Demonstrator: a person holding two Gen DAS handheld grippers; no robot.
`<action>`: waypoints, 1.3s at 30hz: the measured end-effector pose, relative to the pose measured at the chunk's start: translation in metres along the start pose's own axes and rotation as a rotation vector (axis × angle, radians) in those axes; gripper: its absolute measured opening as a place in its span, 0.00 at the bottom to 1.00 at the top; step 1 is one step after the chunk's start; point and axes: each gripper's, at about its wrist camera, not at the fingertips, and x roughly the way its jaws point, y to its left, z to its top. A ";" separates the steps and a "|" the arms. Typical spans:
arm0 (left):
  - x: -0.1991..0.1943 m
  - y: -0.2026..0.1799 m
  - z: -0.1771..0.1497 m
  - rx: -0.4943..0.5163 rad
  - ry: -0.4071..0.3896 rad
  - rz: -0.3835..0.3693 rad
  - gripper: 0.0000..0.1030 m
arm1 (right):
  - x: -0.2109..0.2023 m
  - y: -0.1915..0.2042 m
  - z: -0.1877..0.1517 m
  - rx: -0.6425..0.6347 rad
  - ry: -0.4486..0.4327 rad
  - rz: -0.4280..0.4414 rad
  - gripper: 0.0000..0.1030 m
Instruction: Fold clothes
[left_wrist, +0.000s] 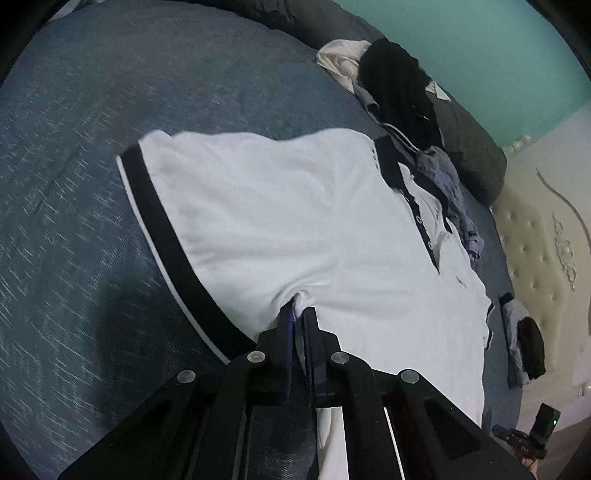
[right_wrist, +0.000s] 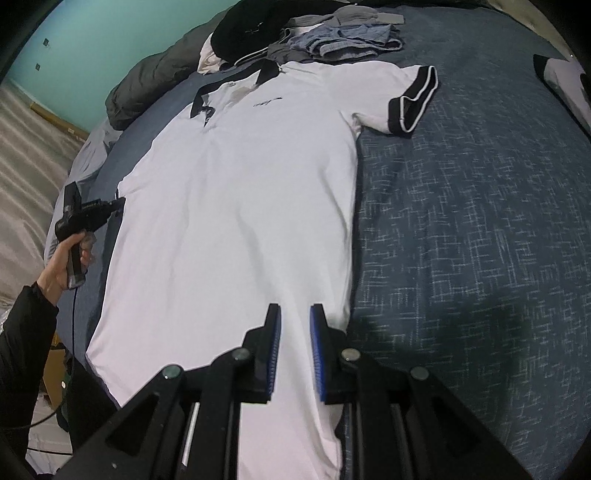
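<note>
Lying flat on blue bedspread (right_wrist: 461, 221), white polo (right_wrist: 236, 206); left hand-held gripper (left_wrist: 299, 314) pinching it, right hand-held gripper (right_wrist: 295, 317) parted; teal wall (right_wrist: 110, 44).

White polo shirt (right_wrist: 236, 206) with black collar and black, white-edged sleeve cuffs, lying face up, spread flat, one sleeve outstretched, its other sleeve pinched and lifted.

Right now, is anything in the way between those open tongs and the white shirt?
Nothing visible. The right tongs hang open directly over the white polo shirt, bare fabric between the fingers. The left tongs already pinch its sleeve.
</note>
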 end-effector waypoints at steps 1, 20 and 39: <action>0.002 0.000 0.001 0.008 0.006 0.010 0.05 | 0.000 0.001 0.000 -0.002 0.000 0.001 0.15; 0.018 -0.020 0.016 0.132 0.029 0.103 0.06 | -0.005 0.000 -0.003 0.014 0.000 0.009 0.15; -0.043 0.039 -0.013 -0.051 -0.017 0.019 0.34 | -0.015 0.013 -0.007 0.013 -0.020 0.031 0.15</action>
